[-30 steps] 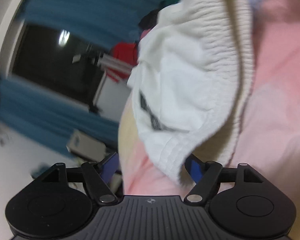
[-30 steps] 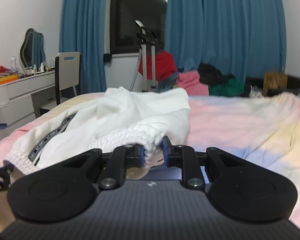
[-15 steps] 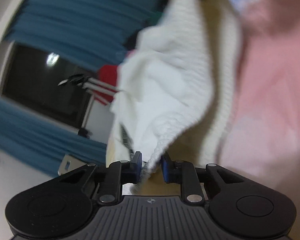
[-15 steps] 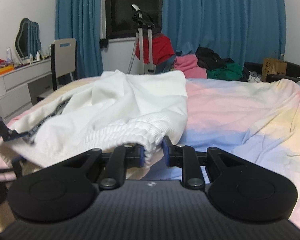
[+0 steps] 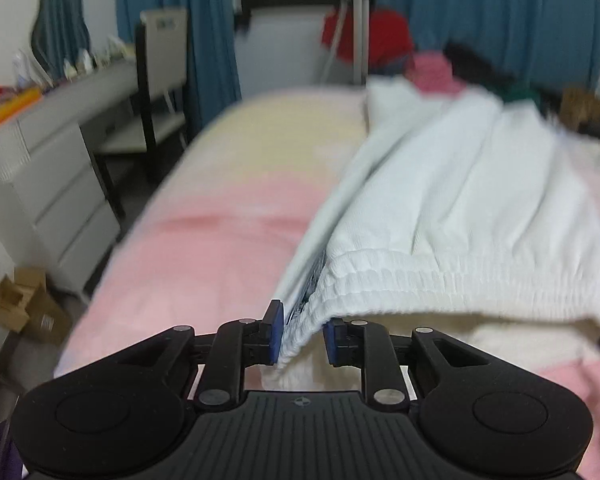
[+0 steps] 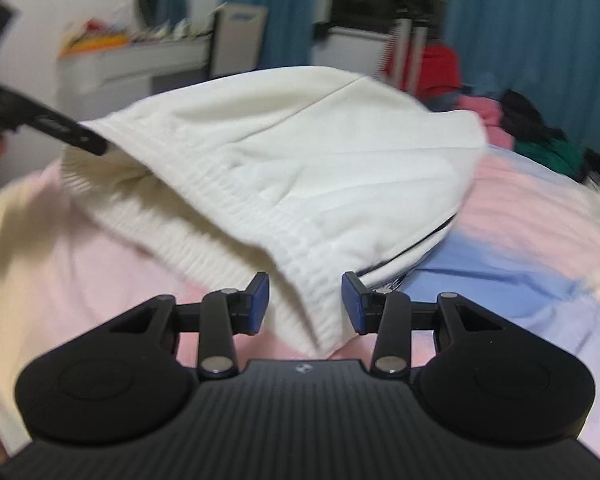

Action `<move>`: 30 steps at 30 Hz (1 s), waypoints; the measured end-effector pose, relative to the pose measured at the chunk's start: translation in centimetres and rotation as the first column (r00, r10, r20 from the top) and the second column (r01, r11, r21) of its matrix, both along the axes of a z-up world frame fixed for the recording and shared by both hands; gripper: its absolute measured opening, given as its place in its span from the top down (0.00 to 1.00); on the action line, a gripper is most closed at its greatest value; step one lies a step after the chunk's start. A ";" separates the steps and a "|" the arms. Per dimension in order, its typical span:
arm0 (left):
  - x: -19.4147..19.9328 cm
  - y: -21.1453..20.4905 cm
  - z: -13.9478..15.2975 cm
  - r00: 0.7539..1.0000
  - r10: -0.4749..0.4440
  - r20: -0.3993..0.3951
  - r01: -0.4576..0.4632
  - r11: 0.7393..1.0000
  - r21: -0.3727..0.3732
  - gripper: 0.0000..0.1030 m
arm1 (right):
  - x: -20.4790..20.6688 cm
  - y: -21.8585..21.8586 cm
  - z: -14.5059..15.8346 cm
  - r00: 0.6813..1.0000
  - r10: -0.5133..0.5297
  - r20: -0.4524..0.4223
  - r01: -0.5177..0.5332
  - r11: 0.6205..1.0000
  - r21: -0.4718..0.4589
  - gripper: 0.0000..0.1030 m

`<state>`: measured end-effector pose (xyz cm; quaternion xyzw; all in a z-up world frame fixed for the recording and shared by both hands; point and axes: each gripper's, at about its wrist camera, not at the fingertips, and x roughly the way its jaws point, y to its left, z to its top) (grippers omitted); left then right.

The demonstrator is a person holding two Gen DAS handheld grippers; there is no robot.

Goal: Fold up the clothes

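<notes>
Since a second ago my left gripper (image 5: 302,338) has rolled upright and lifted, so its view has swung from a tilted window to a level look along the bed, and its blue-padded fingers (image 5: 275,332) have come in from wide apart onto the garment. My right gripper (image 6: 305,304), which was clamped on the waistband then, is letting go.

The left fingers stand narrow with the ribbed elastic waistband of the white knitted garment (image 5: 452,216) between them; the left pad lies against the cloth, while a sliver of gap shows at the right pad, and the jaws are easing open a little. The right fingers (image 6: 258,302) are opening, now at a middling spread, with a fold of the same waistband hanging loose between the pads and pressed by neither.

From the waistband the white garment stretches away across the pink, yellow and blue pastel bedcover (image 5: 204,256), its near edge raised off it, with a dark printed strip showing at the fold. Left of the bed stand a grey drawer counter (image 5: 48,184) and a pale chair (image 5: 162,80); beyond the bed's far end hang blue curtains (image 5: 500,20) with a heap of red, pink and green clothes (image 5: 392,40) below them.
</notes>
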<state>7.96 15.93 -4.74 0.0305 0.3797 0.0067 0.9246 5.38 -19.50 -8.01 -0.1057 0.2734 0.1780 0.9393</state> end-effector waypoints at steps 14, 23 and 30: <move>-4.2 2.8 1.1 0.999 -0.027 0.029 0.036 0.927 -0.374 0.22 | 2.4 -10.2 0.3 0.926 -0.242 -0.291 0.371 0.731 0.573 0.21; -1.0 5.9 -3.3 0.991 0.086 -0.100 -0.121 0.899 -0.421 0.23 | 7.5 -9.5 -3.8 0.872 -0.181 -0.455 0.455 0.645 0.614 0.21; -0.1 6.8 -5.1 0.984 0.102 -0.147 -0.168 0.806 -0.567 0.60 | 7.4 -8.6 -4.0 0.894 -0.115 -0.432 0.397 0.649 0.649 0.64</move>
